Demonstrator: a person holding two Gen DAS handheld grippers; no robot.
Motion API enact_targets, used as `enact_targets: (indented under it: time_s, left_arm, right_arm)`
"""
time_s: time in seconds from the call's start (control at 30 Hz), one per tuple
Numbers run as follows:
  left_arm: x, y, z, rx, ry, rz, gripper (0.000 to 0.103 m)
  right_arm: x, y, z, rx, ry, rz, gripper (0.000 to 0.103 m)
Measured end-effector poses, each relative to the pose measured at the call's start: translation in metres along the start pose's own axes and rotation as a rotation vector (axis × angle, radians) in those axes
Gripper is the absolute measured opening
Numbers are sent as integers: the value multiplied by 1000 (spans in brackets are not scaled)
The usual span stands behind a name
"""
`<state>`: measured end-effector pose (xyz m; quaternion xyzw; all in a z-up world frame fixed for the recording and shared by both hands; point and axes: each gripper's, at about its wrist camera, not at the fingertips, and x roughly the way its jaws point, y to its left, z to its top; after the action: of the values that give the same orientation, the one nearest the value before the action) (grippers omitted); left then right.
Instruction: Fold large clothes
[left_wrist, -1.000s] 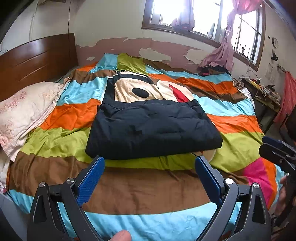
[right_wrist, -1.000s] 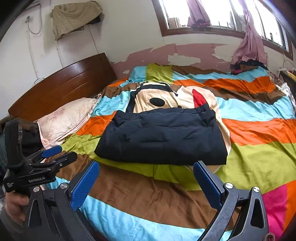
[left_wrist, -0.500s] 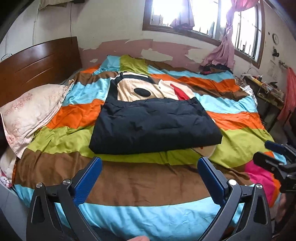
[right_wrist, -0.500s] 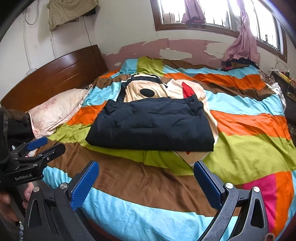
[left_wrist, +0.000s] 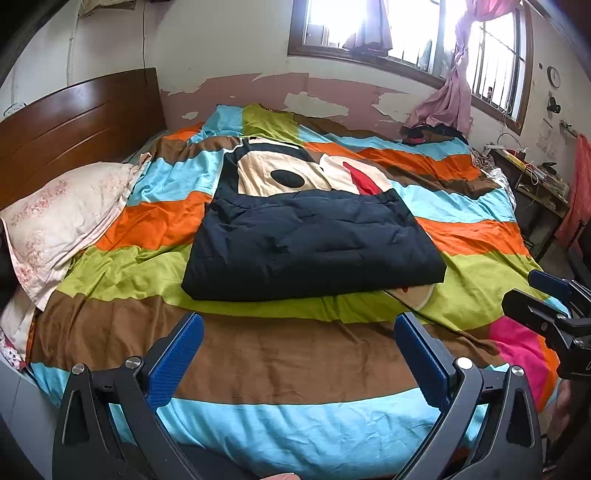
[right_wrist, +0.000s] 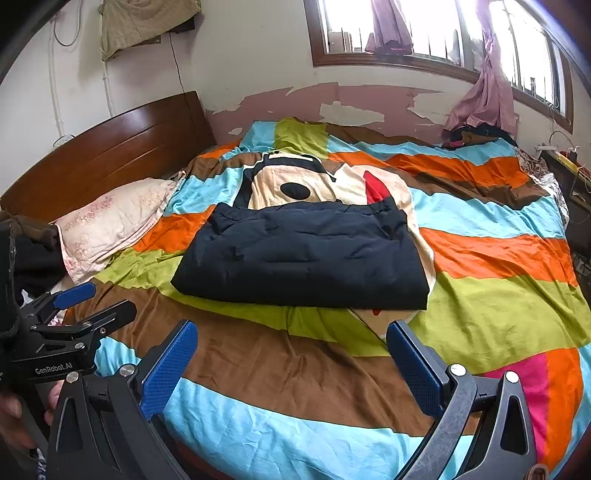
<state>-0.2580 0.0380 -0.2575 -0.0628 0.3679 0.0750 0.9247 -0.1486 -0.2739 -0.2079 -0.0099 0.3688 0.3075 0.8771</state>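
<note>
1. Plainly, the dark padded garment (left_wrist: 314, 245) lay folded into a neat block at the centre of the frame, on the striped duvet (left_wrist: 295, 354) of the bed, covering the lower part of a cartoon print.
2. The left tool (left_wrist: 297, 350) hung spread wide and empty at the lower edge of its view, well short of the garment; its jaws had just been opening, with nothing between them.
3. The right tool (right_wrist: 291, 350) was likewise spread and grasping nothing.
4. Risk, as I judged it: the puffy fill could spring the fold open if a further fold were pinched too shallowly, and a pad could snag the loose duvet beneath and drag both.
5. Against the earlier frames, the garment had not shifted; both views showed slightly more of the bed's near edge.
</note>
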Motion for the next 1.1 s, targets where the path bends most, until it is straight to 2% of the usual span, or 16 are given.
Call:
enact_targets:
  time_s: [0.63,1.1]
  left_arm:
    - [-9,10,4,-3,-7,3,101]
    - [-9,-1,4,2,3,-2,101]
  right_arm:
    - [-5,4,5,6,-27,6,103]
    - [-12,0,6,23,-40,6,103]
